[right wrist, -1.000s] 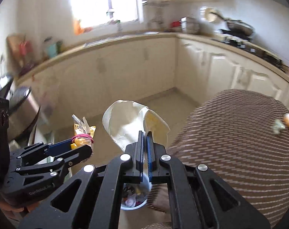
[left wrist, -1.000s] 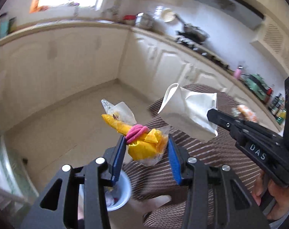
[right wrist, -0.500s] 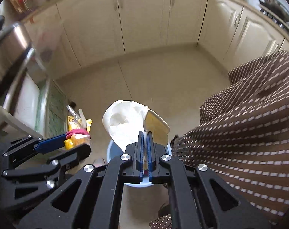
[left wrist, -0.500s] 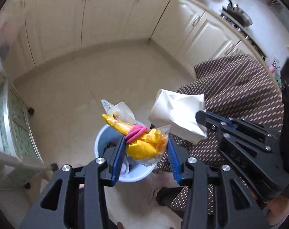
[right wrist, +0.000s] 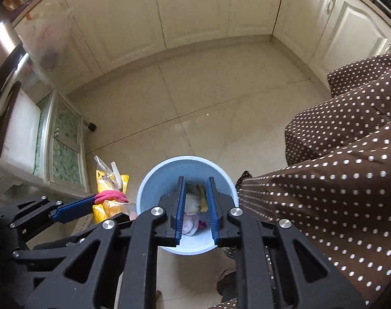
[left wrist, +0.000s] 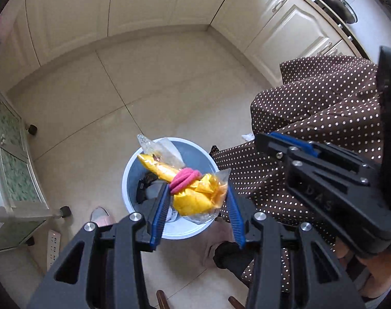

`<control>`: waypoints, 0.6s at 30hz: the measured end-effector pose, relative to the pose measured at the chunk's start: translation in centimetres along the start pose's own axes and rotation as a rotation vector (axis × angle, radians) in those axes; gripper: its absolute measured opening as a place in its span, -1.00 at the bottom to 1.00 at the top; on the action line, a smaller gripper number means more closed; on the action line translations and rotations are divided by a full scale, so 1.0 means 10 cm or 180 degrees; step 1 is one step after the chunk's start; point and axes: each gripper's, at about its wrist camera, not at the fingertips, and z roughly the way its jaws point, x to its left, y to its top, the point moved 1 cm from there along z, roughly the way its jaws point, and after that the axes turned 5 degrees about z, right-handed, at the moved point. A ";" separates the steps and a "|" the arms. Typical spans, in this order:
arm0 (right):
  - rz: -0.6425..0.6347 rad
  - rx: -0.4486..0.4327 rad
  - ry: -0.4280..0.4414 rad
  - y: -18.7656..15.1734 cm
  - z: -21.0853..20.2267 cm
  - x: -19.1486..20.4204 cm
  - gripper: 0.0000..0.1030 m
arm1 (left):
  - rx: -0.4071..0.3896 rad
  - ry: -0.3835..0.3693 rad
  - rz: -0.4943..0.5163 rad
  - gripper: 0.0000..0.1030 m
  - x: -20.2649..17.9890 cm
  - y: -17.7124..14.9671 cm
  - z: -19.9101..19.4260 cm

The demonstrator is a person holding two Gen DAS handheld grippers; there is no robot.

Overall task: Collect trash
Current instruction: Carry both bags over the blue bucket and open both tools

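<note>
Left tongs [left wrist: 198,203] gripping yellow bag [left wrist: 195,195] — right tongs [right wrist: 196,206] opening, empty, over bin [right wrist: 154,180]

cream cabinets [right wrist: 195,13], tiled floor [right wrist: 208,108], dotted cloth [right wrist: 337,193]

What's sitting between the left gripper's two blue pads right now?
A yellow snack bag, tied with a pink band, sits between the left gripper pads, above the blue bin; the left wrist view shows it.

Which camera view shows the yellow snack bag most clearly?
The left wrist view: the yellow snack bag fills the centre, between the left gripper pads. The right wrist view shows it small, at the left edge, partly hidden.
</note>
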 end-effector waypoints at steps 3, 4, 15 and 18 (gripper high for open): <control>-0.0009 -0.0083 -0.0122 -0.01 -0.05 -0.03 -0.52 | 0.0035 -0.0028 0.0019 -0.19 -0.04 0.06 0.05; -0.0015 -0.0125 -0.0169 -0.02 -0.08 -0.05 -0.49 | 0.0046 -0.0042 0.0035 -0.19 -0.07 0.07 0.07; 0.0000 -0.0457 -0.0252 0.00 -0.43 -0.09 -0.26 | 0.0009 -0.0188 0.0148 -0.10 -0.31 0.23 -0.01; -0.0004 -0.0544 -0.0287 0.00 -0.57 -0.11 -0.22 | 0.0017 -0.0220 0.0108 -0.05 -0.34 0.25 -0.06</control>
